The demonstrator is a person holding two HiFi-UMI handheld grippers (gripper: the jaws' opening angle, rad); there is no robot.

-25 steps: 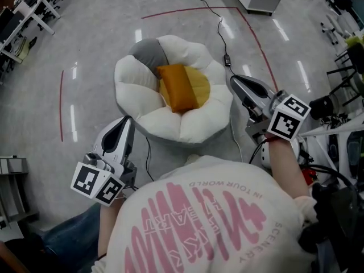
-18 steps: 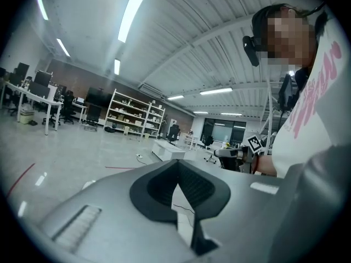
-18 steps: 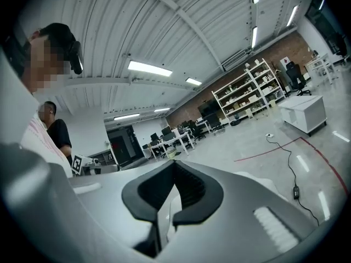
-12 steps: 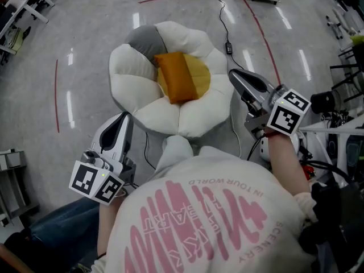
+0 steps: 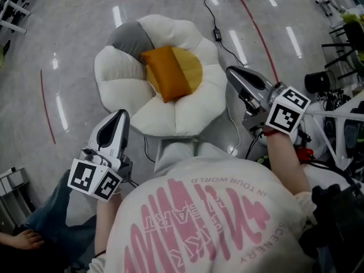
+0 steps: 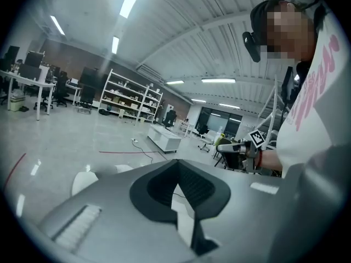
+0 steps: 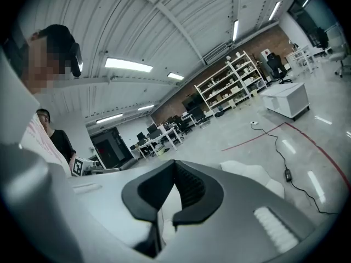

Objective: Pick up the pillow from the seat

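Observation:
An orange pillow (image 5: 165, 73) lies tilted on the yellow middle of a white flower-shaped seat (image 5: 182, 110) on the floor. My left gripper (image 5: 120, 114) is shut and empty, its tip just short of the seat's near left petal. My right gripper (image 5: 230, 71) is shut and empty too, hovering beside the seat's right petal. In the left gripper view the closed left gripper (image 6: 176, 163) points over a white petal of the seat (image 6: 85, 179). The right gripper (image 7: 174, 163) likewise shows its jaws together, the seat (image 7: 247, 171) beyond them. Neither touches the pillow.
A grey cushion (image 5: 128, 38) sits at the seat's far left. A black cable with an adapter (image 5: 218, 34) runs along the floor past the seat's right side. Red floor lines (image 5: 256, 27) ring the area. Stands and equipment (image 5: 335, 112) crowd the right.
The person has stepped closer; the seat now lies higher and further left in the head view. Both grippers stayed shut, and the left tip is nearer the seat's front edge.

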